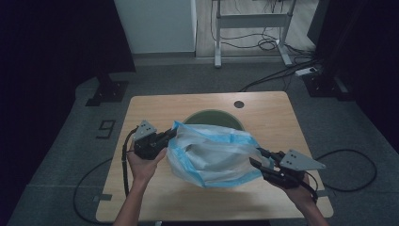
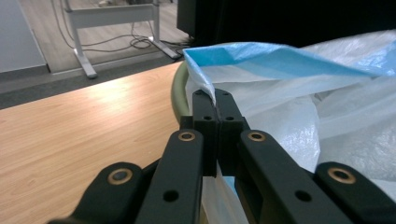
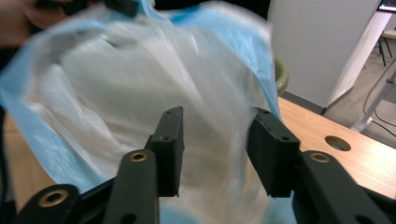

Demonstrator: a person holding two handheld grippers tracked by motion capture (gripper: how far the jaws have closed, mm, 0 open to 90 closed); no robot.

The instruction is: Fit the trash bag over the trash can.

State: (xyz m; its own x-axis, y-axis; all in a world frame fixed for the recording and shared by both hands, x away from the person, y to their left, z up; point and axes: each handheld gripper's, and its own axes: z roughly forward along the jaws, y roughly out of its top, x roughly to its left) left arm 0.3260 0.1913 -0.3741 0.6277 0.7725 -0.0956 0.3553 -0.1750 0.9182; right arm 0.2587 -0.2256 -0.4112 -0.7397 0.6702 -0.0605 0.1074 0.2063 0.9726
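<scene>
1. The desk [image 1: 155, 197] carries a green bin [image 1: 212, 116] near the middle of its far edge, just short of the round cable hole [image 1: 239, 104].
2. A translucent plastic bag [image 1: 211, 153] with a blue rim hangs above the middle of the desk, stretched between both grippers, partly over the bin's near side.
3. The left gripper [image 1: 170, 133] has its fingers [image 2: 205, 116] together, clamped on the bag's blue rim.
4. The right gripper [image 1: 259, 157] has its fingers [image 3: 169, 140] apart; bag film lies between them, unpinched.
5. The step in hand looks like opening the bag to line the bin. Next, the right fingers likely need a hold on the opposite rim before spreading the mouth over the bin.
</scene>
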